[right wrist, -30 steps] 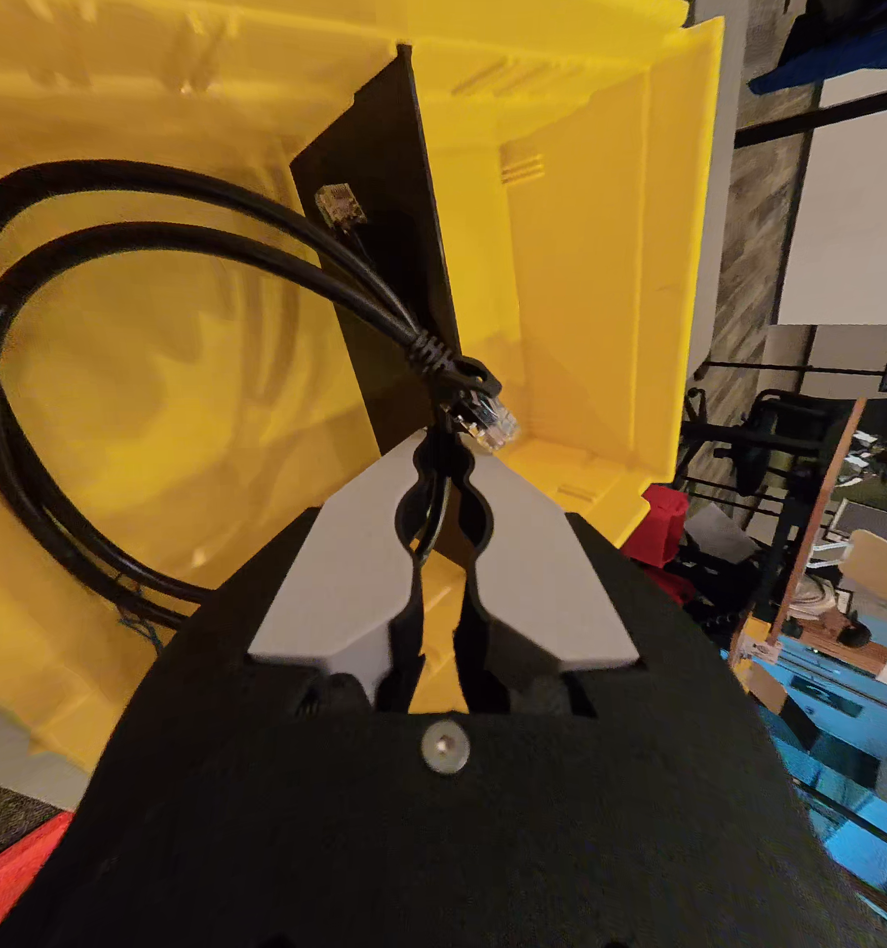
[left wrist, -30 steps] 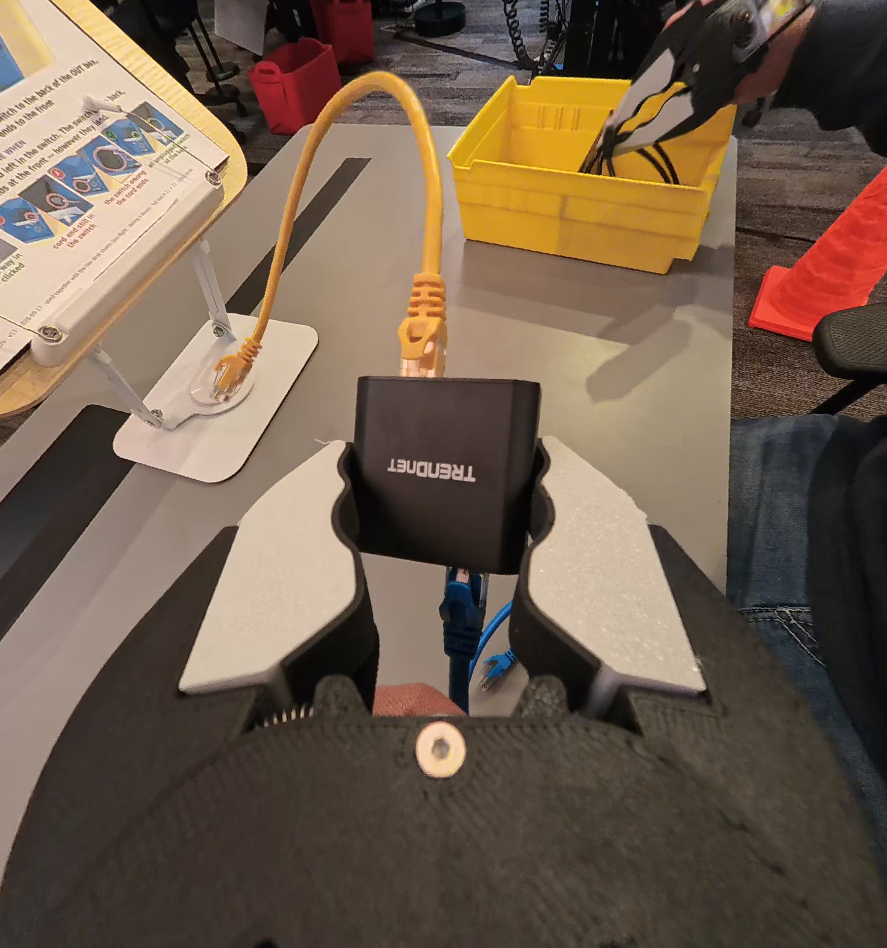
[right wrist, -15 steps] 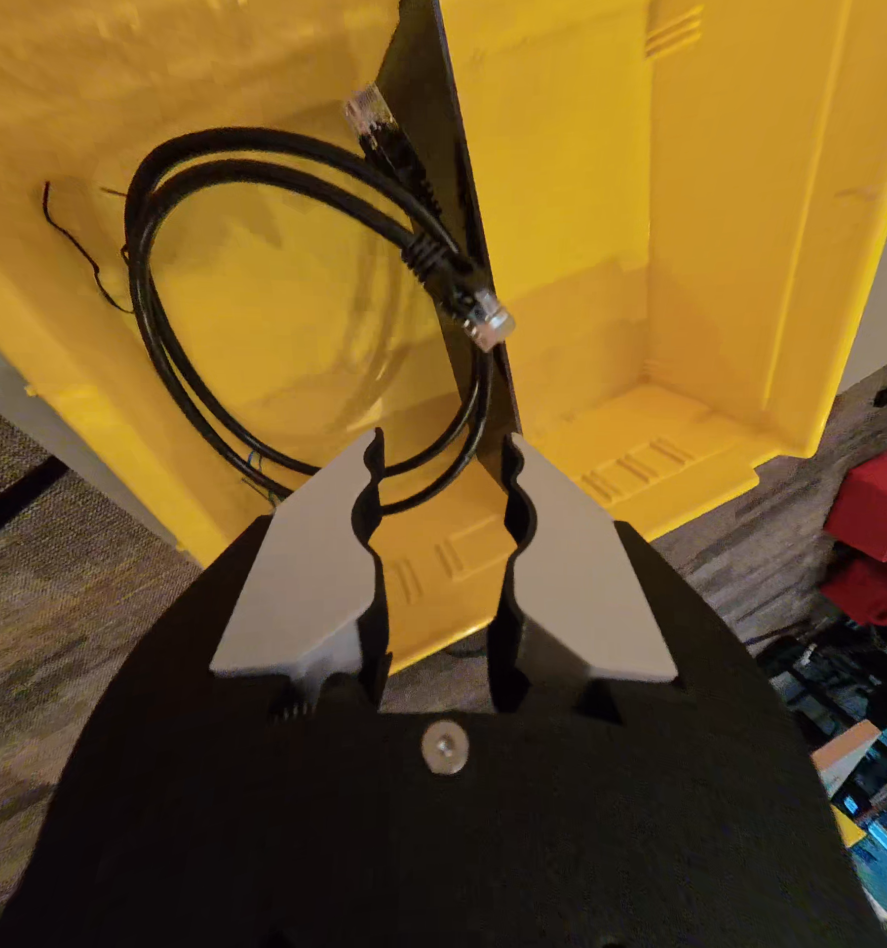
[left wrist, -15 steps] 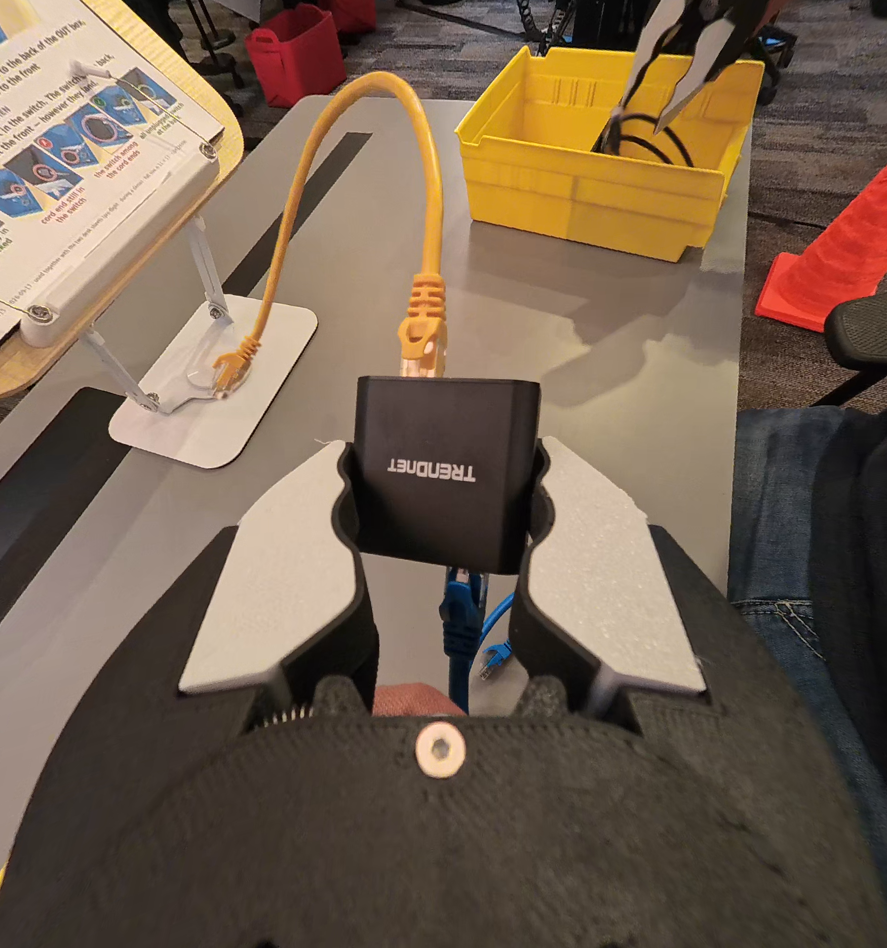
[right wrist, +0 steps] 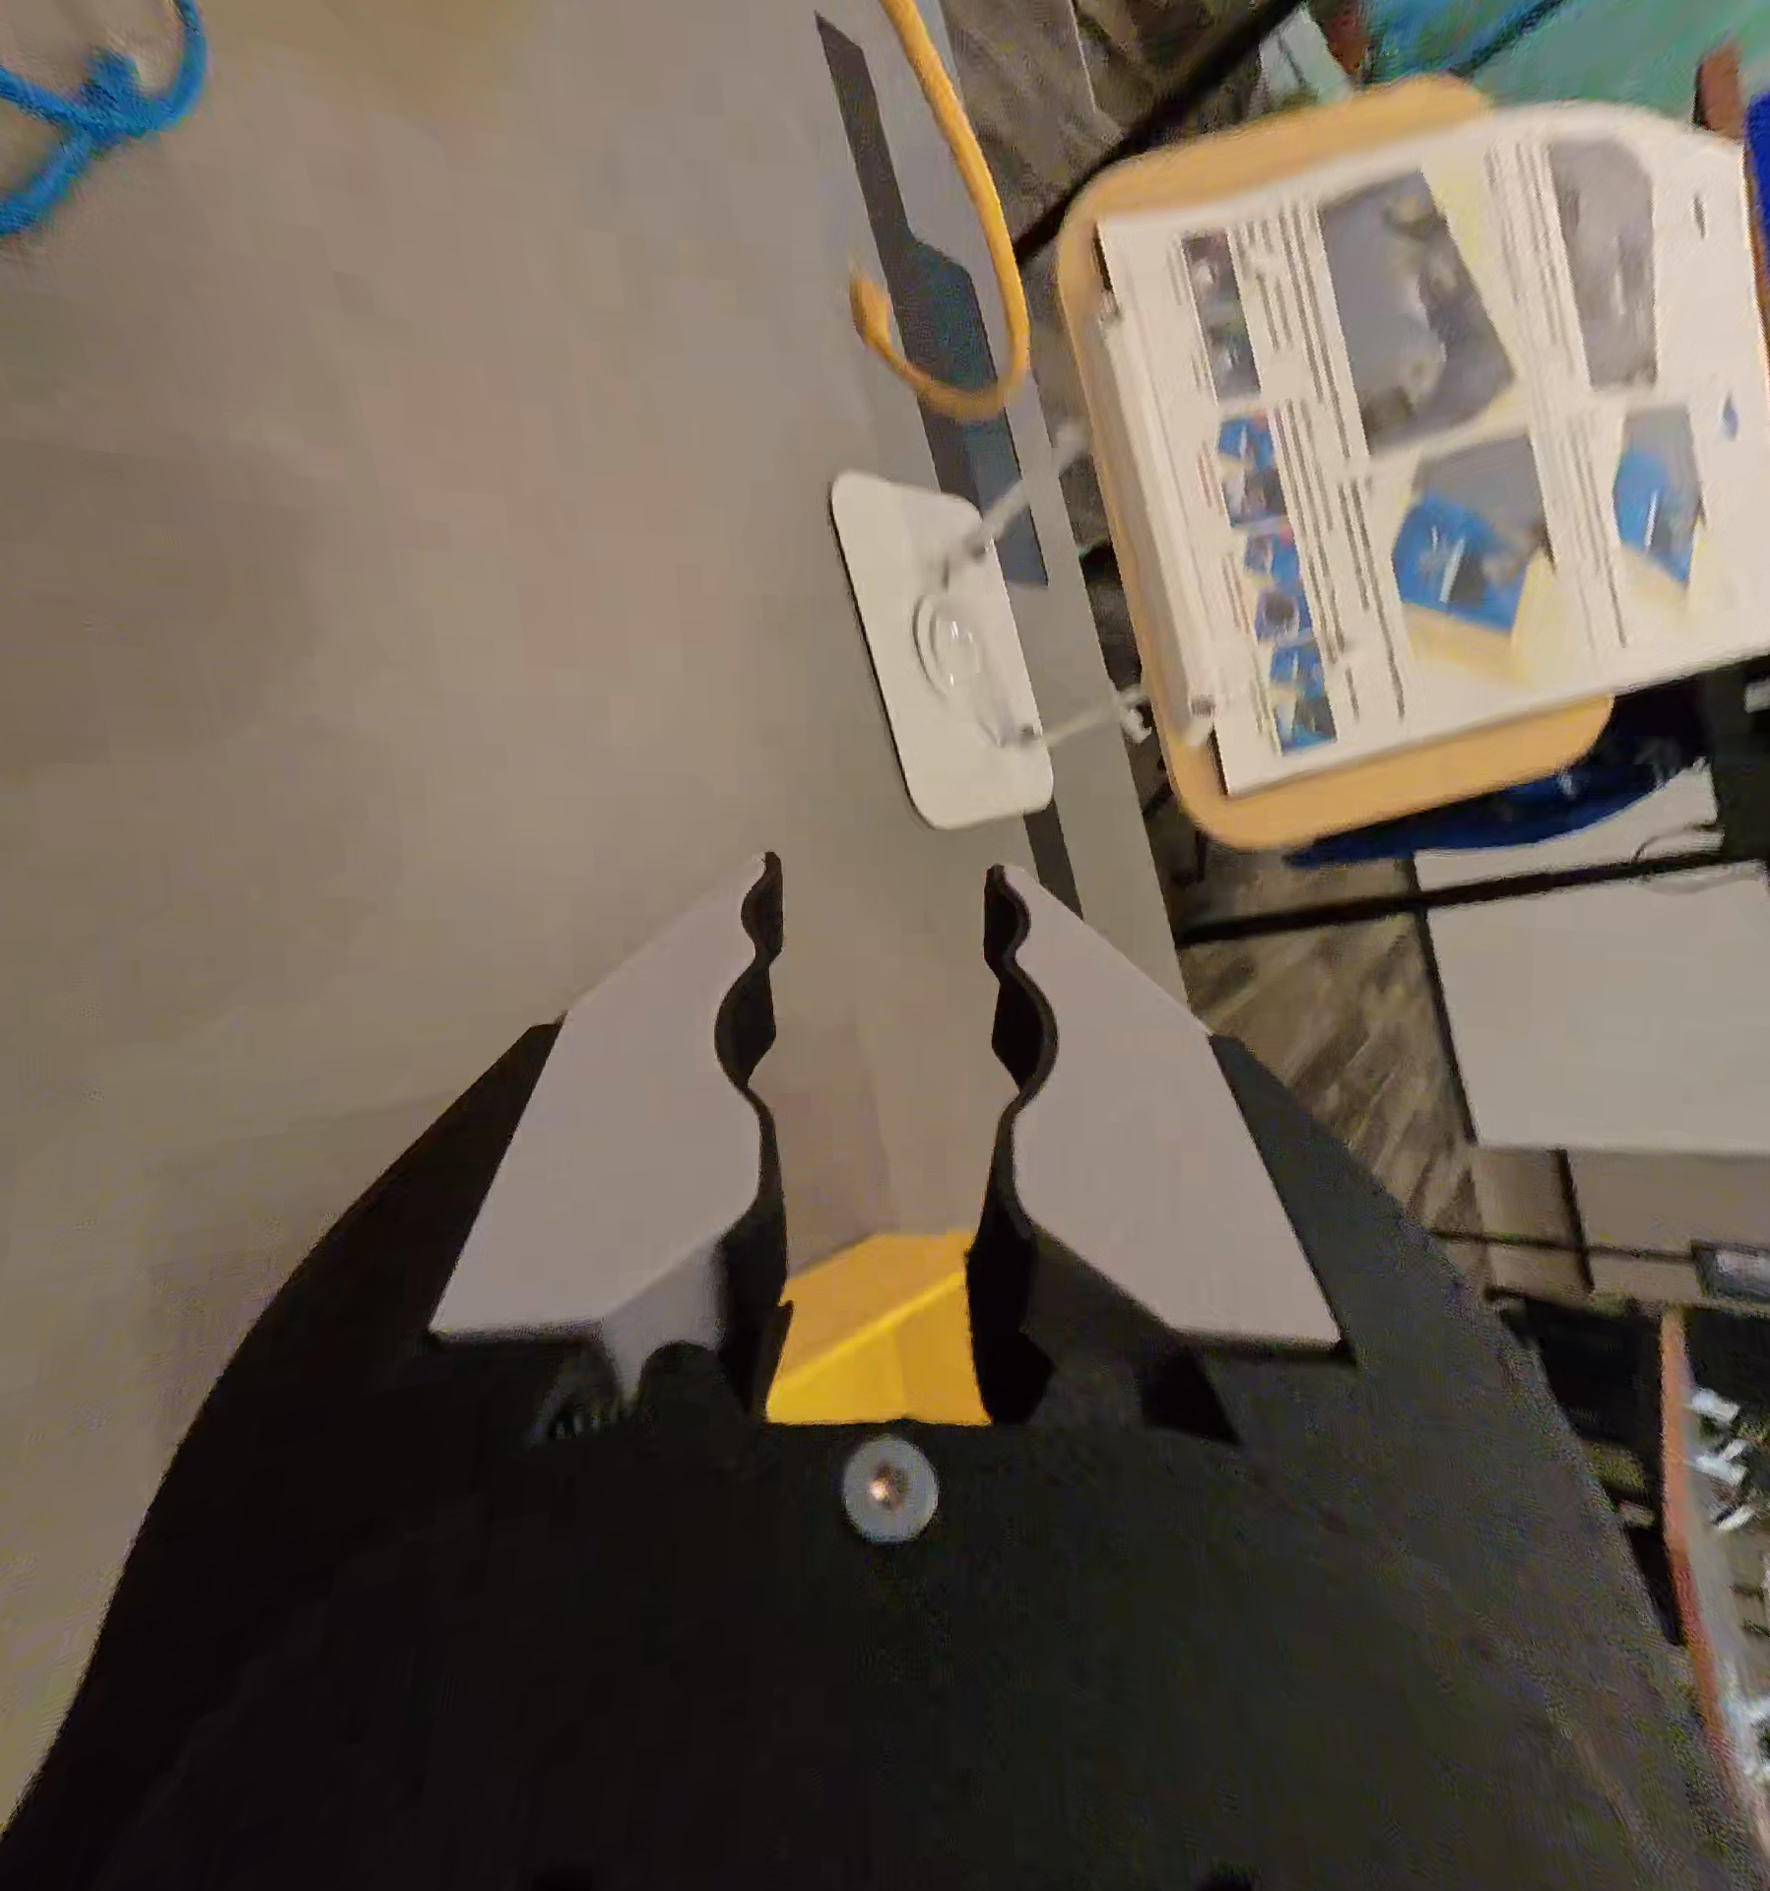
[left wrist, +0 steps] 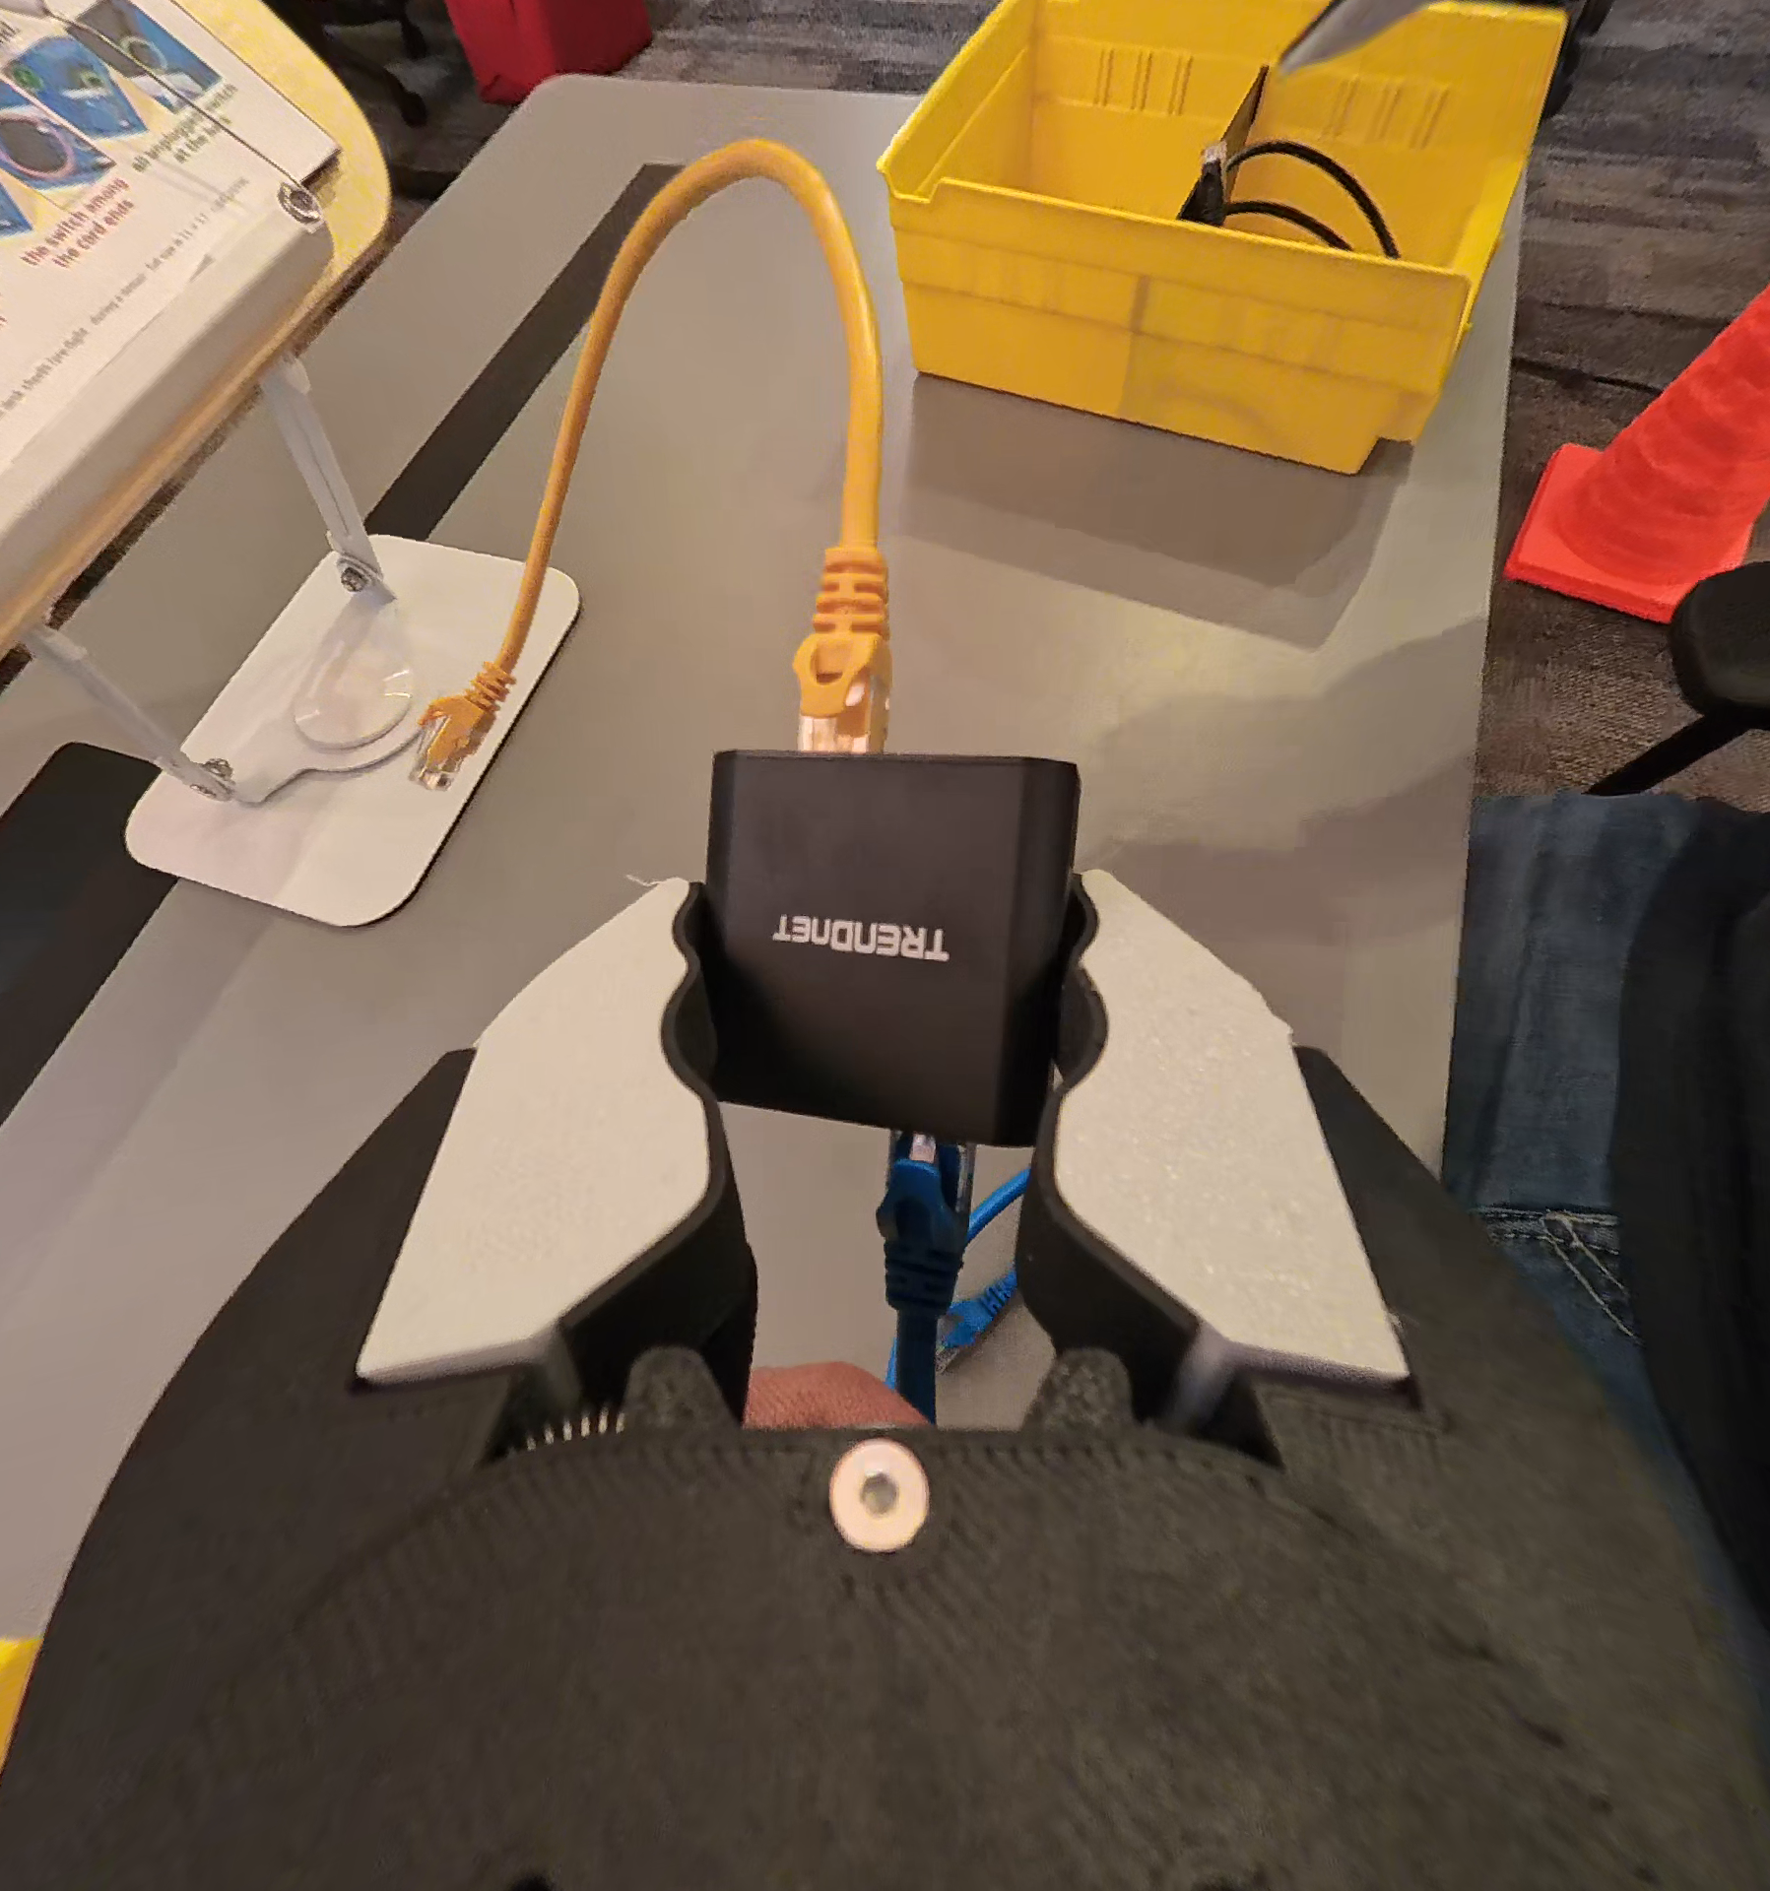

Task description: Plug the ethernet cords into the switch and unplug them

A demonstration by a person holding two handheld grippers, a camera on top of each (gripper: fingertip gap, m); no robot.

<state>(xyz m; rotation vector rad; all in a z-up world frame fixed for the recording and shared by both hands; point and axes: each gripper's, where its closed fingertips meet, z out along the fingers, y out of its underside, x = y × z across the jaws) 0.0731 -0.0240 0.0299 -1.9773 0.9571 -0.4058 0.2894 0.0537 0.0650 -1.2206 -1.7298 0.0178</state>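
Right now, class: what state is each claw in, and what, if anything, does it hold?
Left claw: closed on the black switch.
Right claw: open, holding nothing.

**Grey bench in a cluttered workroom**

The bench (left wrist: 1218,634) has a matte grey top with a dark strip (left wrist: 512,409) along its left side. A white stand (left wrist: 348,778) on it carries a tilted board of printed sheets (left wrist: 92,307). Past the right edge lie patterned dark carpet (left wrist: 1658,205), an orange cone (left wrist: 1699,450) and a black chair arm (left wrist: 1750,655). A red bin (left wrist: 553,41) sits beyond the far end. In the blurred right wrist view, what may be more desks (right wrist: 1627,1023) stand beyond. Light is warm and indoor.
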